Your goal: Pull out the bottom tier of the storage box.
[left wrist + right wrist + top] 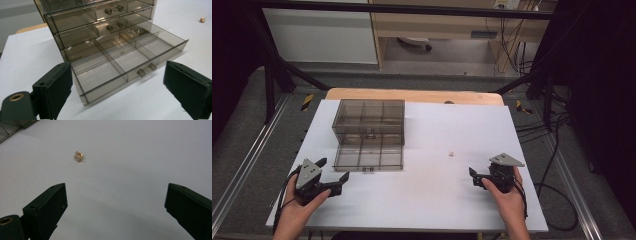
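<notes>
My left gripper (332, 176) rests at the near left of the table (427, 205), jaws spread wide and holding nothing, pointed at the smoky plastic drawer box (369, 120) — its bottom drawer (130, 58) stands pulled out toward me, handle (146, 70) just ahead between my jaws. To the right, the small gold earring (79, 156) lies alone on the white top, well apart from the box. My right gripper (476, 177) is the nearer one, jaws also spread and empty — the earring sits ahead and slightly left of them.
</notes>
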